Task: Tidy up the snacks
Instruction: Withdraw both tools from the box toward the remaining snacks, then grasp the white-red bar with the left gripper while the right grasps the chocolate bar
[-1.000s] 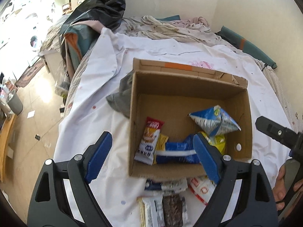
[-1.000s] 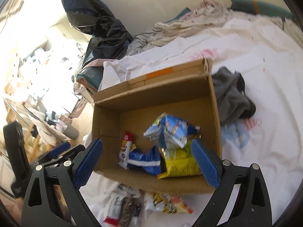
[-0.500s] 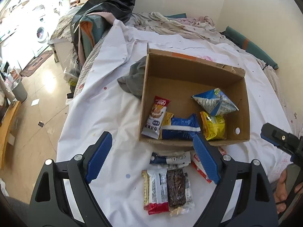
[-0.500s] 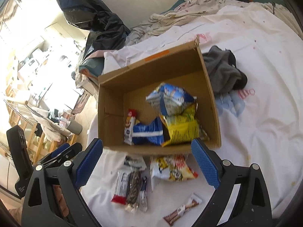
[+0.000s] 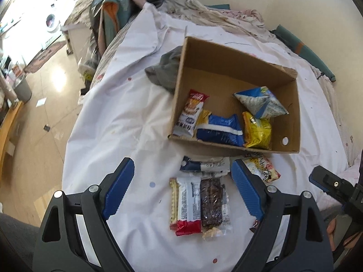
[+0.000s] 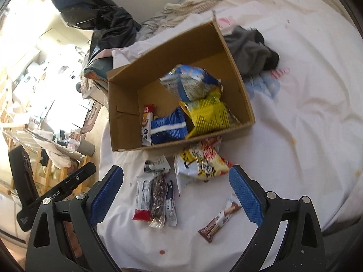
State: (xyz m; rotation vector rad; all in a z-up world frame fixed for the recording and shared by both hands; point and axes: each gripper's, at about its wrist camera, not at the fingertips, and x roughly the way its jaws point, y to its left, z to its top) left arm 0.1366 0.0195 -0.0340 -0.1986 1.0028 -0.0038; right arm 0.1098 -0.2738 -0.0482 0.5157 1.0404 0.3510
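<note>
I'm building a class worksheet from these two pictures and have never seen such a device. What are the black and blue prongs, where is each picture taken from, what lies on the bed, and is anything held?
The prongs are hand-held tongs, one per hand; no robot is present. Each carries a camera looking forward along its two blue-padded fingers, so each picture shows its own tongs at the bottom: the left tongs and the right tongs. Both are open and hold nothing. On the white sheet stands a cardboard box with four snack packets inside, among them a yellow bag. In front of it lie loose bars, including a dark bar, and a white and yellow bag. A grey cloth lies beside the box.
</note>
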